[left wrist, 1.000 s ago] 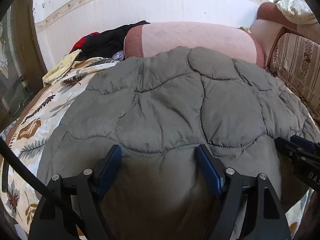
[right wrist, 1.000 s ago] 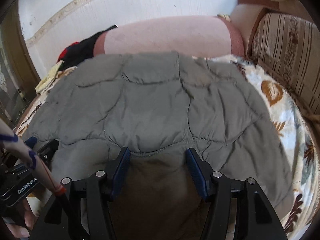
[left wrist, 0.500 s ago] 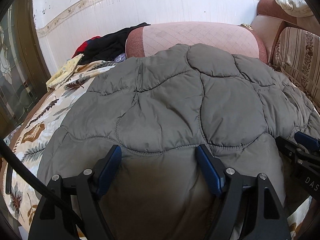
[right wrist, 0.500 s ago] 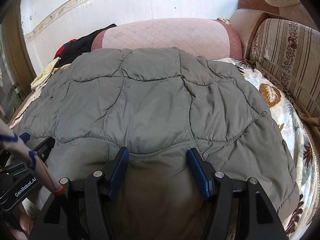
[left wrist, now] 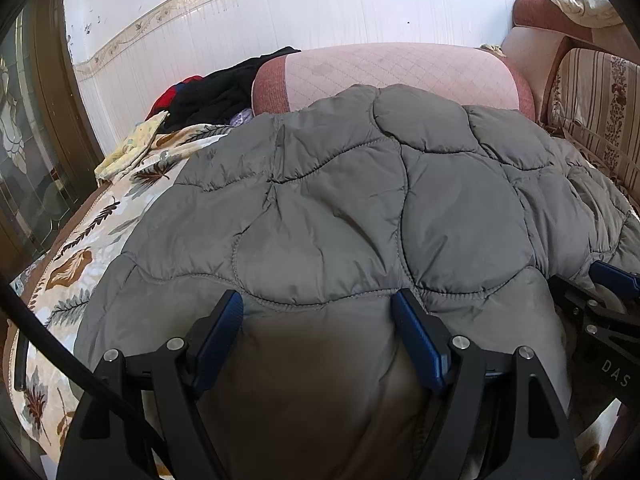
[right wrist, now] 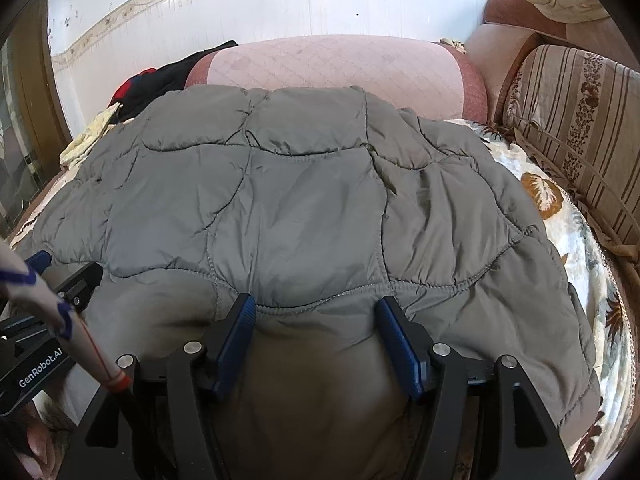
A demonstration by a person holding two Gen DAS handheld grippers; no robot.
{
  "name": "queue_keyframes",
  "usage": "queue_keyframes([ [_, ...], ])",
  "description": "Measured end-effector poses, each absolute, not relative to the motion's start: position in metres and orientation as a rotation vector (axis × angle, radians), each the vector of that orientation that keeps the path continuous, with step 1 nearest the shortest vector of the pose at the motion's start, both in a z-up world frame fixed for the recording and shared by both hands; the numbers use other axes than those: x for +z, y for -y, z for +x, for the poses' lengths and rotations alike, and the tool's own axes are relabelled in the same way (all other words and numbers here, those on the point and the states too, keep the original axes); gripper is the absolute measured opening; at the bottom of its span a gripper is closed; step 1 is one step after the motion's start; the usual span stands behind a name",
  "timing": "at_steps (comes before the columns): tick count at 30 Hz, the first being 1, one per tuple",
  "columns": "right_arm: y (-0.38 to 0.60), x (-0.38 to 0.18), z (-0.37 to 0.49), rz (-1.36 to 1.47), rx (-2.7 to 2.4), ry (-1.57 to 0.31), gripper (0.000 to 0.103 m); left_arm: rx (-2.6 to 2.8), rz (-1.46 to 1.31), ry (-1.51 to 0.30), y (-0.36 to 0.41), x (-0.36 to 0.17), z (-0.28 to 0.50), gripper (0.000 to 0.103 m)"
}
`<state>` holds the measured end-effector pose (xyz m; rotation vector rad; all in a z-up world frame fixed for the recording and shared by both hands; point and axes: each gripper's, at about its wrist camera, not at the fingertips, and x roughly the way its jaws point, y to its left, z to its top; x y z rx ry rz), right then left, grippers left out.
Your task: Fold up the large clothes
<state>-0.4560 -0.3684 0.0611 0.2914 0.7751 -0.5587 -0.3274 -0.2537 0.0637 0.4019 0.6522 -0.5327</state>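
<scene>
A large grey quilted jacket (left wrist: 352, 208) lies spread over the leaf-print bed cover (left wrist: 80, 256), reaching back to a pink bolster. It also fills the right wrist view (right wrist: 304, 208). My left gripper (left wrist: 318, 312) has its jaws wide apart, with the jacket's near edge bulging between the blue pads. My right gripper (right wrist: 314, 312) stands the same way at the near edge, further right. Each gripper shows at the side of the other's view.
A pink quilted bolster (left wrist: 392, 72) lies across the back. Dark and red clothes (left wrist: 216, 92) and a yellow cloth (left wrist: 132, 148) are piled at the back left. A striped sofa back (right wrist: 580, 120) runs along the right. A glass door (left wrist: 24, 152) stands at the left.
Both grippers have moved forward slightly over the bed with the jacket's near edge; the jacket now lies flatter and reaches nearer the bolster. The jaws stay wide.
</scene>
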Motion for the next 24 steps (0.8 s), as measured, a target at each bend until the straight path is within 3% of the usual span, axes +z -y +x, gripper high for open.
queue_keyframes([
  [10,0.37,0.061,-0.452,0.287,-0.558,-0.782,0.069,-0.544,0.373,-0.671,0.253,0.056,-0.315,0.079],
  [19,0.381,0.104,-0.513,0.387,-0.614,-0.648,0.069,-0.488,0.276,-0.61,0.19,0.101,-0.317,0.077],
  [24,0.385,0.095,-0.544,0.391,-0.682,-0.714,0.062,-0.394,0.299,-0.724,0.161,0.084,-0.292,0.077],
])
